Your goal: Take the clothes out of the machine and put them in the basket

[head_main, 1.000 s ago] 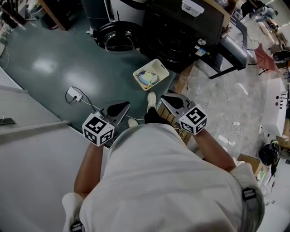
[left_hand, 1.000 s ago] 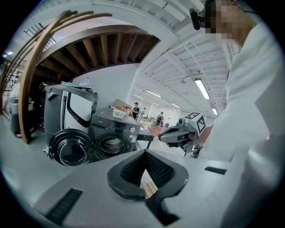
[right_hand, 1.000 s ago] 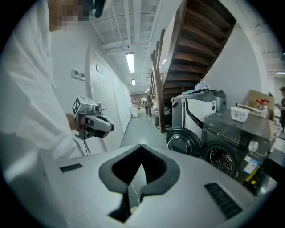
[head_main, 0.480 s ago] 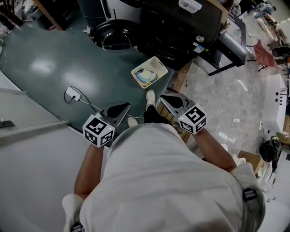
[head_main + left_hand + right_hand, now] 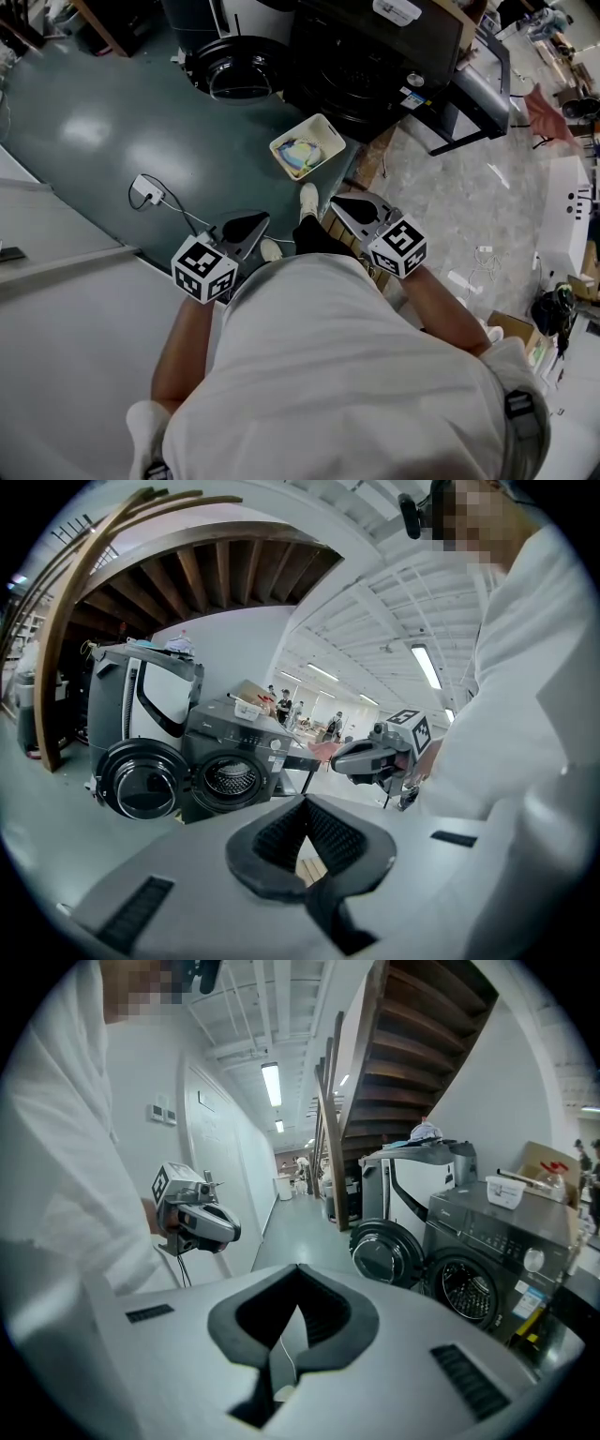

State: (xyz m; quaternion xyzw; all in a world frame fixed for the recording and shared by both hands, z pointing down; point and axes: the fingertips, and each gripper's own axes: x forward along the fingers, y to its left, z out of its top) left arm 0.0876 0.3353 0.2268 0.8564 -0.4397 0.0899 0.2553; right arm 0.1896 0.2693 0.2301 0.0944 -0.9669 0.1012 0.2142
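While the machine door [image 5: 234, 77] hangs open, left gripper [image 5: 246, 226] and right gripper [image 5: 360, 209] are both pressed together, empty. Basket [image 5: 331, 137] holds clothes [image 5: 301, 157].

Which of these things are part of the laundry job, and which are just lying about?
Part of the job: washing machine, its open door, basket, clothes in it, left gripper and right gripper, fingers shut, empty.
Just lying about: white plug and cable on the floor, red cloth at the right, white tub atop the machine.
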